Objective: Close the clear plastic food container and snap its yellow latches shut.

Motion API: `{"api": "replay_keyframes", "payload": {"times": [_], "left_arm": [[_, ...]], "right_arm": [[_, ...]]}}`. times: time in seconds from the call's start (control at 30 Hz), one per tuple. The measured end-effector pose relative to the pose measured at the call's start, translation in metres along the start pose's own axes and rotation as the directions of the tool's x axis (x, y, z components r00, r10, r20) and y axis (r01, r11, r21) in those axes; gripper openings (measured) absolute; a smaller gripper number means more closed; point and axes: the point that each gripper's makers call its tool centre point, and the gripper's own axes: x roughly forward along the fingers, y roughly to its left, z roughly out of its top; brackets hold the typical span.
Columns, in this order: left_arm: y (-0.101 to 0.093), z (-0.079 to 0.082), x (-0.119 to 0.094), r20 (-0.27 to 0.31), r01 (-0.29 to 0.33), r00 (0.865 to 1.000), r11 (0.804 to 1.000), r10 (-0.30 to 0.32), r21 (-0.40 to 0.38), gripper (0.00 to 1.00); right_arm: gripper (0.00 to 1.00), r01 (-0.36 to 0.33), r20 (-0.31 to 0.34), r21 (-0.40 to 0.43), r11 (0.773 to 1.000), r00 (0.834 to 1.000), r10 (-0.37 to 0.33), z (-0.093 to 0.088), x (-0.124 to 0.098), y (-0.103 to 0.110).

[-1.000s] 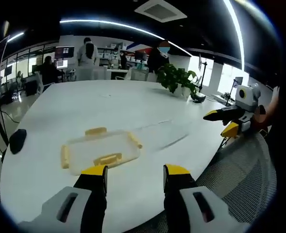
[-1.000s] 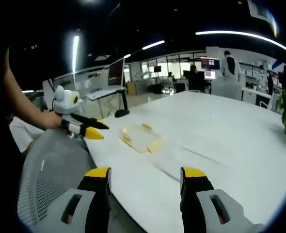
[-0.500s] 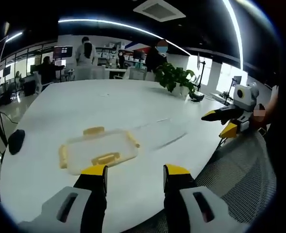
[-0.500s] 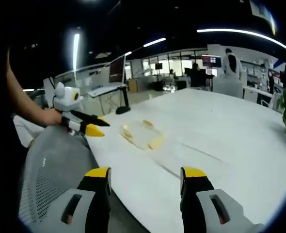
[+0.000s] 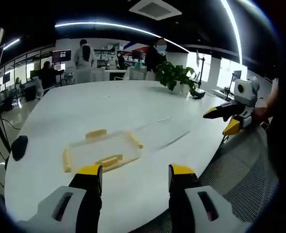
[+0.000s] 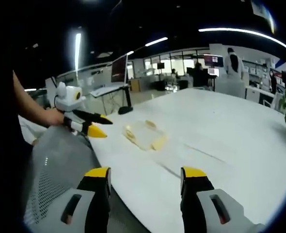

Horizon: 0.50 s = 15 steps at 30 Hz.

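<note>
A clear flat container piece (image 5: 102, 151) with yellow latches on its sides lies on the white table (image 5: 109, 104), just beyond my left gripper (image 5: 133, 171). That gripper is open with nothing between its jaws. A second clear piece (image 5: 165, 132) lies to its right, hard to make out. My right gripper (image 5: 221, 120) hovers open off the table's right edge. In the right gripper view the latched piece (image 6: 144, 136) lies mid-table, well ahead of my open right gripper (image 6: 146, 173). The left gripper (image 6: 103, 126) hangs open just left of it, held by a hand.
A potted plant (image 5: 174, 77) stands at the far right of the table and a black object (image 5: 18, 146) lies at its left edge. Mesh chair backs (image 5: 240, 170) (image 6: 55, 165) stand against the near edge. A monitor (image 6: 119, 72) and people at desks are behind.
Both views have shifted slightly with the hands. The container pieces lie where they were, and both grippers stay open and apart from them.
</note>
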Motion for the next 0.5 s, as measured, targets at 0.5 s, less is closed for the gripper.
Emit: {"api": "replay_keyframes", "payload": {"times": [0.5], "left_arm": [[-0.0080,0.0031,-0.0007,-0.009,0.040,0.999,0.999,-0.040,0.023,0.57]], "right_arm": [[0.60,0.035,0.027,0.001,0.999,0.999,-0.035,0.0069,-0.0061,-0.0075]]}}
